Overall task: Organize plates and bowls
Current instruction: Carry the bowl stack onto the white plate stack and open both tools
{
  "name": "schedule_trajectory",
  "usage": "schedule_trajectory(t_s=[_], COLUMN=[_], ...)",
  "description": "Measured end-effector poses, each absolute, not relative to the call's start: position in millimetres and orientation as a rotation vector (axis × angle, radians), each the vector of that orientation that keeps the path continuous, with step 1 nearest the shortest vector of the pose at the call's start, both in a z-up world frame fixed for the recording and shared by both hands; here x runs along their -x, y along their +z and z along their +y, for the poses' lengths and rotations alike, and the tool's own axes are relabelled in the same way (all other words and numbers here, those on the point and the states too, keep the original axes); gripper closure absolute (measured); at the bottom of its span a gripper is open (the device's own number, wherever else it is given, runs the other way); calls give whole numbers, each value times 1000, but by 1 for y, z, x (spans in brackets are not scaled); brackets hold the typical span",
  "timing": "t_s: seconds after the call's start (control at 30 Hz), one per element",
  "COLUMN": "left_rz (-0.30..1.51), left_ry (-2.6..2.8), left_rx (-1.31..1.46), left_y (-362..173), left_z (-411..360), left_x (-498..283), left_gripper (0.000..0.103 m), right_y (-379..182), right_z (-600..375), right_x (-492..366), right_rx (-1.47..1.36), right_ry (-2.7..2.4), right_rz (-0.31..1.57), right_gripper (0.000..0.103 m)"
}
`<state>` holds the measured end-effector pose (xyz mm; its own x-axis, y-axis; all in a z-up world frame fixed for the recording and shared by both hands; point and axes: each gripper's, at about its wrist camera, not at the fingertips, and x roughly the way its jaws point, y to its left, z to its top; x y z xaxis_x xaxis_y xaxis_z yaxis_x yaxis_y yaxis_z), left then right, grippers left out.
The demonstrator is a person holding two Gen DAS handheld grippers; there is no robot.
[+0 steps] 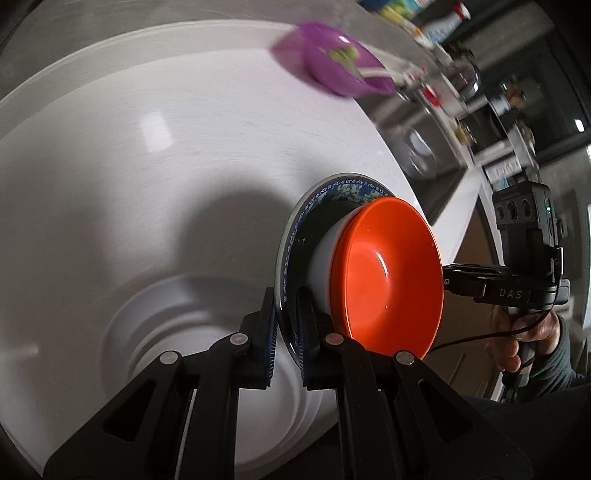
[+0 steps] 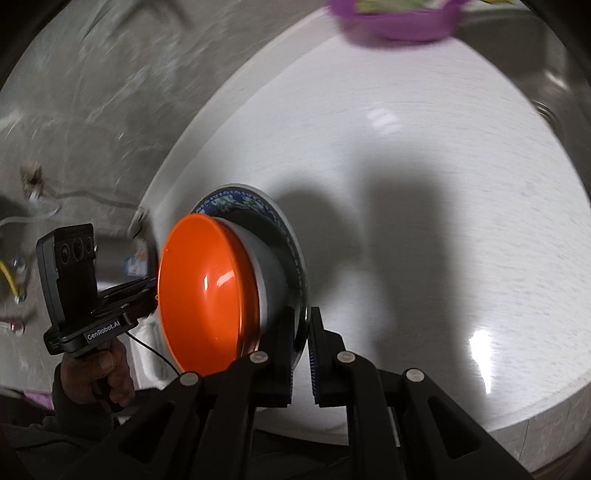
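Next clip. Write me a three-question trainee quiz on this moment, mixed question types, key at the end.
1. True or false: both grippers clamp the rim of the patterned plate.
2. What sits on that plate? A) a glass B) an orange bowl nested in a white bowl C) a purple bowl
3. Which dish lies apart at the far side of the white table?

Key: 1 true: left gripper and right gripper each pinch the rim. 2 B. 3 the purple bowl.

Countertop (image 2: 424,184) mostly open; purple bowl (image 2: 399,18), blurred, at far edge.
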<state>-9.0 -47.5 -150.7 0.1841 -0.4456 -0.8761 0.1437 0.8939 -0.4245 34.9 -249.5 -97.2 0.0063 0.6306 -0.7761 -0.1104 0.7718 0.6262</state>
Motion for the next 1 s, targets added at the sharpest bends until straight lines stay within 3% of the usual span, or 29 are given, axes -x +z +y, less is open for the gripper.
schedule_trajectory(t_s=[0.47, 1.0], left_rz=[1310, 1353], left_ry=[-261, -279], left_rx=[422, 434], left_y=[-159, -211], left_z=[75, 95], left_x=[117, 148], left_gripper=[97, 97], right_y=[-106, -135], right_z=[-144, -118], right_x=[1, 18], right_rx=[-307, -221], right_ry=[772, 697], right_rz=[1534, 1560], right_gripper=[92, 92])
